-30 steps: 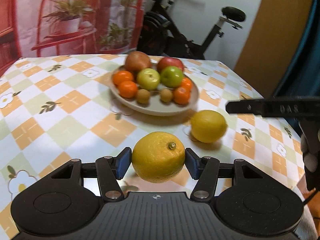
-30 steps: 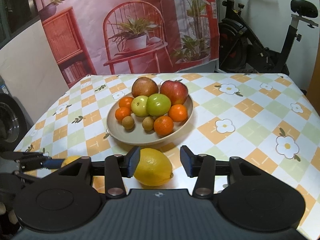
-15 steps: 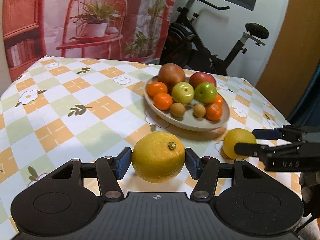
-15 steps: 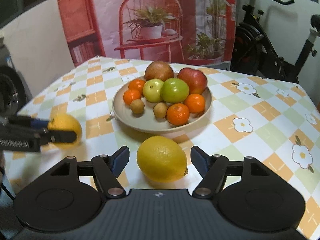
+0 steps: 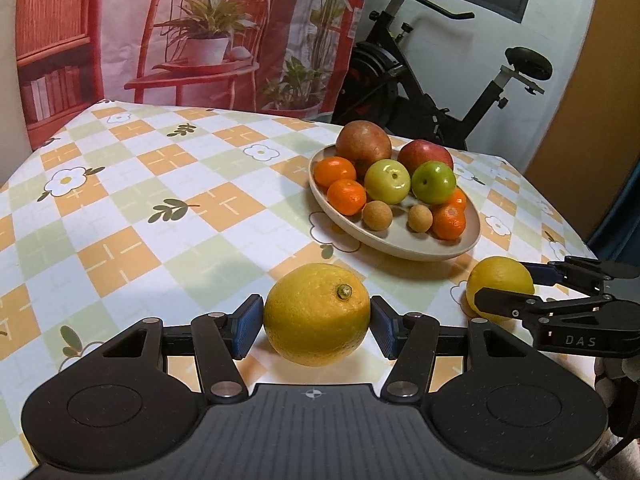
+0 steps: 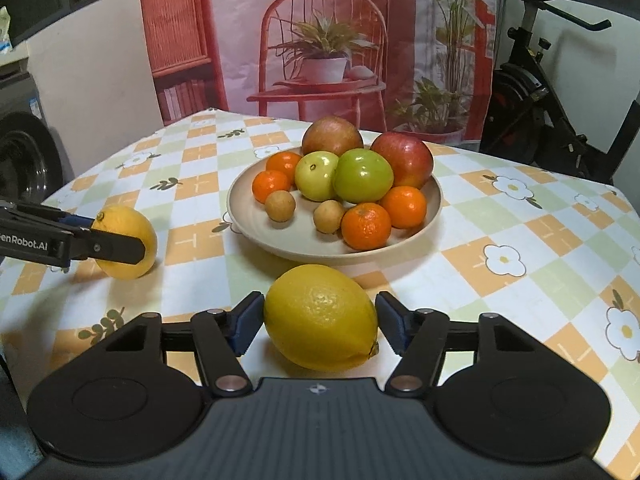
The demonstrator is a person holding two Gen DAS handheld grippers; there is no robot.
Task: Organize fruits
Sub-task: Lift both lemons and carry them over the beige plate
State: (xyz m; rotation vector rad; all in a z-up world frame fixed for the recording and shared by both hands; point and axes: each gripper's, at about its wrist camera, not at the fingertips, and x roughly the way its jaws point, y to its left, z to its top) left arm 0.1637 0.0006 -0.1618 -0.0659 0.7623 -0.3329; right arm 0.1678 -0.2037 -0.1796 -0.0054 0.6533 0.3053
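My left gripper (image 5: 316,316) is shut on a round yellow lemon (image 5: 316,314) with a green stem, low over the tablecloth. From the right wrist it shows at the left (image 6: 112,236), still gripping that lemon (image 6: 132,236). My right gripper (image 6: 320,316) has its jaws closing on a second lemon (image 6: 320,316) that lies on the cloth, and both blue pads meet its sides. The left wrist view has this gripper (image 5: 508,284) and its lemon (image 5: 496,276) at the right. Behind both stands a beige plate (image 5: 400,248) (image 6: 304,252).
The plate holds two red apples (image 6: 404,160), two green apples (image 6: 362,176), several tangerines (image 6: 366,226) and two small brown fruits (image 6: 280,206). A checked flowered tablecloth (image 5: 160,208) covers the table. An exercise bike (image 5: 440,96) and a printed backdrop (image 6: 320,40) stand behind.
The right gripper's jaws spread wide, sank around the lemon on the cloth and drew in to its sides. The left gripper kept its lemon and shifted slightly left of the plate.
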